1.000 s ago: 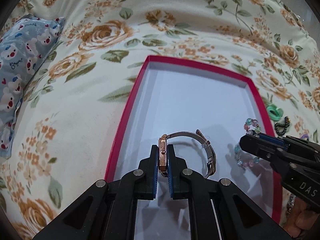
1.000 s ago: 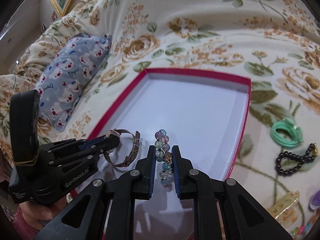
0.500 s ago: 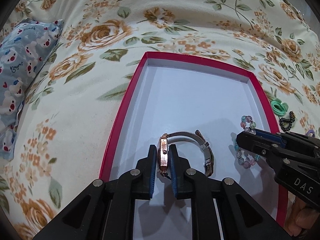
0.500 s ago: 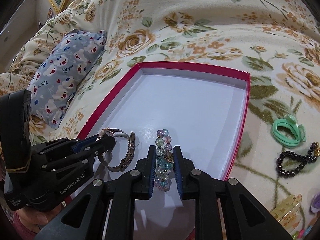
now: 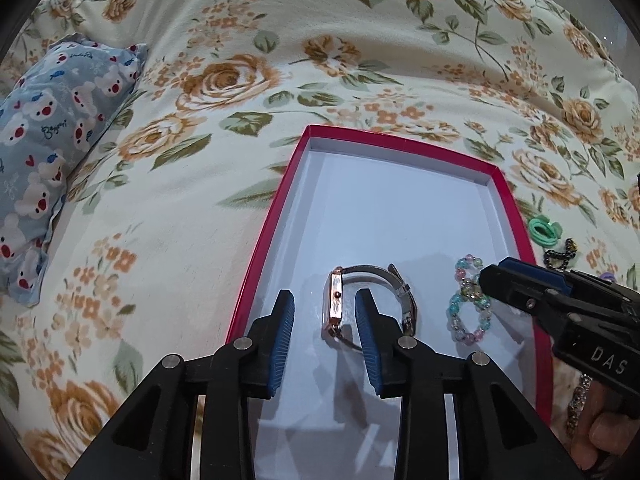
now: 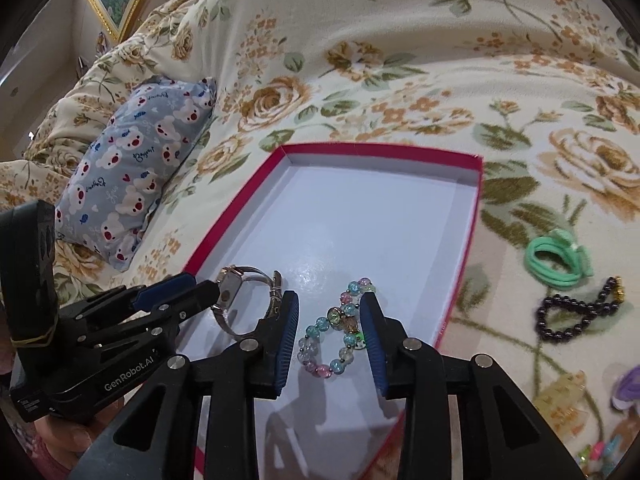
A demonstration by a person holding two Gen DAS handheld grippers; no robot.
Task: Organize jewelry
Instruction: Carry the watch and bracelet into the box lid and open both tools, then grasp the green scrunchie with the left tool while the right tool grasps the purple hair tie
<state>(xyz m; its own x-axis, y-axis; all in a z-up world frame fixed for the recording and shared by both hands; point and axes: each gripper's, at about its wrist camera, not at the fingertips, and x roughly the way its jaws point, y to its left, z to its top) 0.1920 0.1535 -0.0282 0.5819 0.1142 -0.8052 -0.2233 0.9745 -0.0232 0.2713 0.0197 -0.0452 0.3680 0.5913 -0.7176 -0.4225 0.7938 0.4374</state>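
Observation:
A red-rimmed box (image 5: pixel 267 240) (image 6: pixel 466 256) with a white floor lies on the flowered bedspread. A rose-gold wristwatch (image 5: pixel 336 300) (image 6: pixel 232 292) stands on edge on the box floor between the pads of my left gripper (image 5: pixel 325 320), whose jaws are opening with gaps on both sides of it. A pastel bead bracelet (image 6: pixel 336 334) (image 5: pixel 466 304) lies flat on the floor between the pads of my right gripper (image 6: pixel 330 322), also opening; the right pad is very close to the beads. Each gripper shows in the other's view.
A blue bear-print pillow (image 5: pixel 44 152) (image 6: pixel 132 176) lies left of the box. Right of it on the bedspread are a green hair tie (image 6: pixel 560 258), a black bead bracelet (image 6: pixel 576 312), a yellow clip (image 6: pixel 560 396) and a purple item (image 6: pixel 628 384). A hand holds each gripper.
Both grippers have opened. The watch and the bead bracelet, pinched between the pads before, now rest on the box floor. The left gripper has drawn back a little.

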